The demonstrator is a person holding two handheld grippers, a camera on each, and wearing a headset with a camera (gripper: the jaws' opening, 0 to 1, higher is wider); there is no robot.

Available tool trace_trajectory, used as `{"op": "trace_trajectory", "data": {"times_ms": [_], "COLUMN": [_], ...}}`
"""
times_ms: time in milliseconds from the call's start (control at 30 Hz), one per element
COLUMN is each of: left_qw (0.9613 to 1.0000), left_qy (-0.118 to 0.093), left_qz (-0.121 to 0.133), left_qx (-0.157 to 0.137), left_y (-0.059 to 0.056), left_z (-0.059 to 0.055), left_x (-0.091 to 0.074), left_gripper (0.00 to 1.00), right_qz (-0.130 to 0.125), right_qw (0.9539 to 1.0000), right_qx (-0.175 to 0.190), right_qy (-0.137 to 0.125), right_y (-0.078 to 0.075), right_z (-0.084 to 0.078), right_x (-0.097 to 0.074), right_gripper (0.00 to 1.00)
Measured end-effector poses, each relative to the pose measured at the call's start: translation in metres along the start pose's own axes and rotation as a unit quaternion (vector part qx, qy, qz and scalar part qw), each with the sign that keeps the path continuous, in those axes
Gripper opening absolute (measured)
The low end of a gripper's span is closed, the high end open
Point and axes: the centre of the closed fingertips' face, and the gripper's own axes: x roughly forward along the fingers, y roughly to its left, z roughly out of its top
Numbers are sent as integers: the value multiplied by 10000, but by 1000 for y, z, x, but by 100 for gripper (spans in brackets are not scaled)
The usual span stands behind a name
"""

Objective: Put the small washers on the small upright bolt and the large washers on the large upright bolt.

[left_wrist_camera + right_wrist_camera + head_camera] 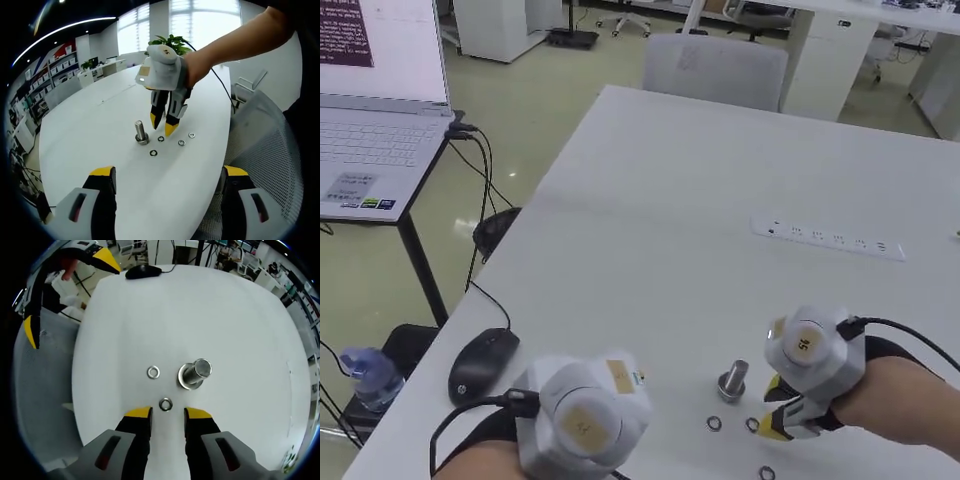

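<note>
One upright steel bolt (732,380) (140,132) (195,373) stands on the white table (670,220). Small washers lie flat around it (714,423) (766,473) (181,143). My right gripper (770,408) (167,413) points down just right of the bolt, open by a narrow gap. One washer (165,404) (752,425) lies on the table right at its yellow fingertips (139,412). Another washer (153,372) lies left of the bolt. My left gripper (580,420) (168,172) hovers near the front edge, wide open and holding nothing. It faces the right gripper (162,124).
A black mouse (482,365) (144,271) lies by the table's left edge. A white power strip (828,238) sits at the far right. A laptop (370,140) stands on a side desk to the left, and a grey chair (715,65) at the far end.
</note>
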Motion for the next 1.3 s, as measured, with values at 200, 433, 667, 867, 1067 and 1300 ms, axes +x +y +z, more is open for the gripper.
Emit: {"op": "trace_trajectory", "data": {"times_ms": [200,433,667,867,1067,1300], "left_qw": [10000,10000,10000,10000,10000,10000], "left_qy": [26,44,20,51,45,52], "left_qz": [5,12,1,9,10,7], "left_qx": [5,-30,-63,-71,-74,-68], "left_y": [1,1,-1,0,0,0], "left_z": [-2,-5,-5,-8,-8,-9], "left_x": [0,-2,-2,-3,-4,-4], "left_gripper": [86,84,83,83,82,81], "right_qz": [10,-11,9,62,27,19], "right_qw": [10000,10000,10000,9999,9998,9998], "right_qx": [0,-42,2,50,127,125], "right_qy": [73,68,76,114,162,182], "right_y": [1,1,2,4,2,3], "right_z": [-5,-2,-3,-2,-2,0], "right_x": [9,13,16,16,16,17], "right_gripper": [26,26,24,20,19,14]}}
